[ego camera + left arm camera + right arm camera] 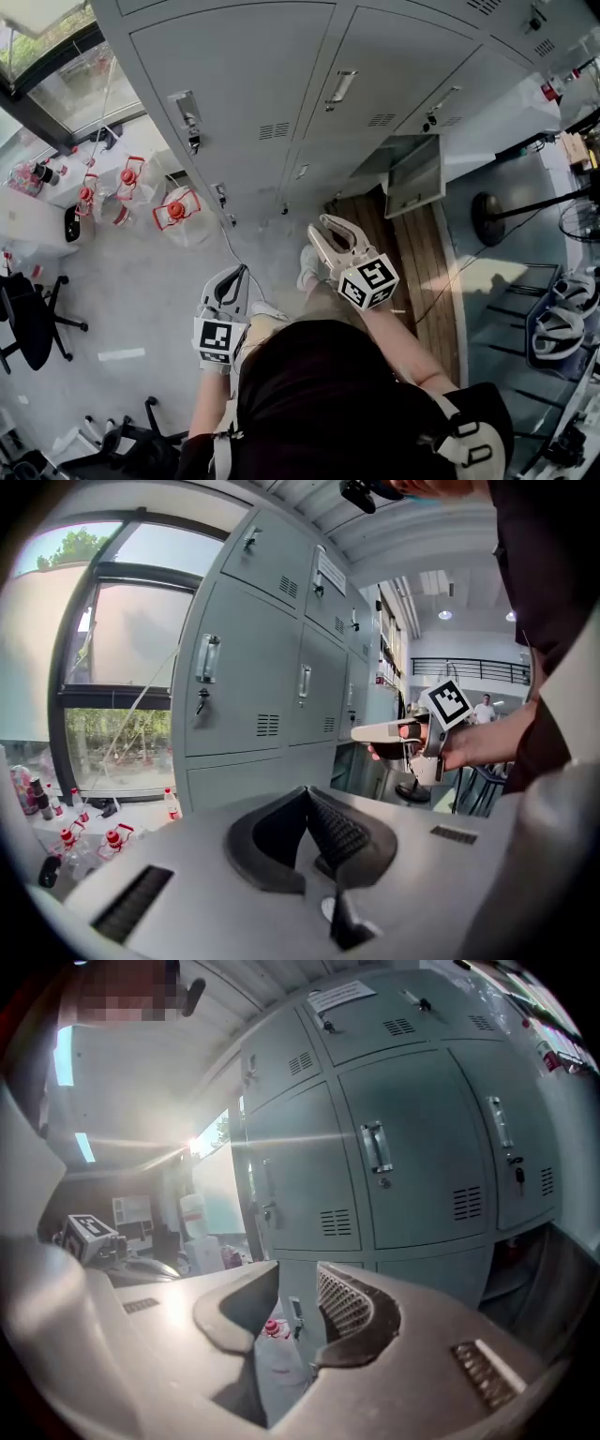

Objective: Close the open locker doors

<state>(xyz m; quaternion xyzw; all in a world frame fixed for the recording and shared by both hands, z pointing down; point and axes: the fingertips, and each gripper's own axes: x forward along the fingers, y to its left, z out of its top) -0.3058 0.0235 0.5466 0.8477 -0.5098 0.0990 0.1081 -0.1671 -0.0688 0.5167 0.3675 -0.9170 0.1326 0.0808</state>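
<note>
Approach, seemingly: open locker door (414, 178) right of centre wants pushing shut; right gripper (324, 225) gapes empty, left gripper (231, 278) closed, empty.

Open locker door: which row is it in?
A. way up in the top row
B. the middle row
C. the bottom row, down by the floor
C: in the head view the open locker door swings out from the lowest row, right above the wooden floor.
</note>
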